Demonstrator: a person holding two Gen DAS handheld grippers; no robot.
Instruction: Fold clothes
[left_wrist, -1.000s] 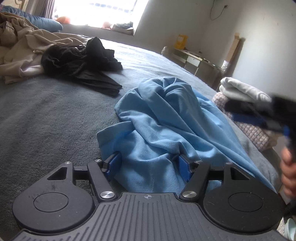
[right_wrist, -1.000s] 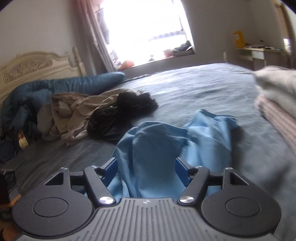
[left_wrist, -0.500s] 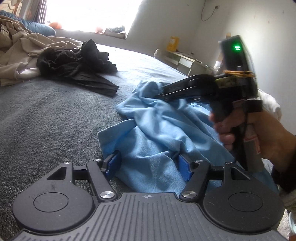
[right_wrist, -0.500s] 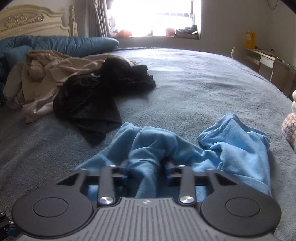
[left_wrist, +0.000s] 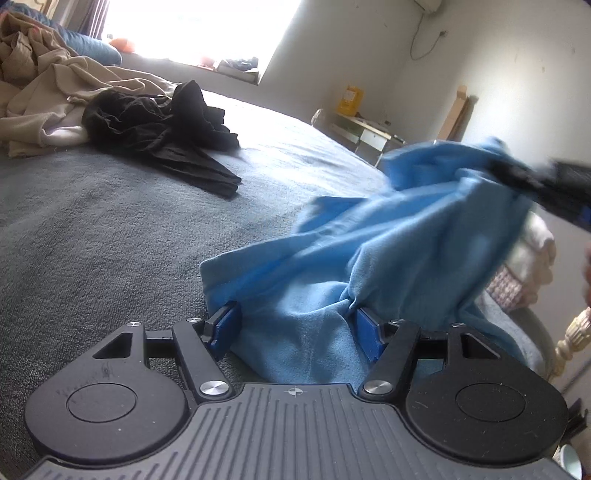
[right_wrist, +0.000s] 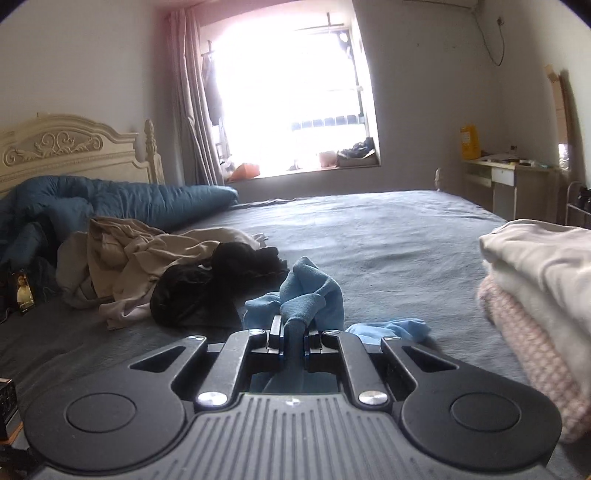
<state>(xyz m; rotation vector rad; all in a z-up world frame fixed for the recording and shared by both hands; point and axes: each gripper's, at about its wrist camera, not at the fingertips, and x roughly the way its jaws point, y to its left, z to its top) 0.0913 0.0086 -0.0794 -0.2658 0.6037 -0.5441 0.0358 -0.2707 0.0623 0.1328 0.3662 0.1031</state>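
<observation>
A light blue garment (left_wrist: 399, 258) lies crumpled on the grey bed (left_wrist: 110, 236). My left gripper (left_wrist: 297, 328) is open, its blue pads either side of the garment's near edge. My right gripper (right_wrist: 293, 332) is shut on a bunched fold of the blue garment (right_wrist: 306, 295) and holds it raised above the bed. In the left wrist view the right gripper (left_wrist: 546, 184) appears blurred at the right, lifting the cloth's far end.
A black garment (left_wrist: 162, 129) and beige clothes (left_wrist: 48, 92) lie heaped toward the headboard (right_wrist: 66, 151). A stack of folded white and pink clothes (right_wrist: 539, 291) sits at the bed's right edge. A blue duvet (right_wrist: 122, 199) lies by the headboard. A desk (right_wrist: 506, 181) stands by the wall.
My right gripper has closed on a fold of the blue garment and lifted it up off the bed, stretching the cloth. My left gripper has stayed open at the near edge.
</observation>
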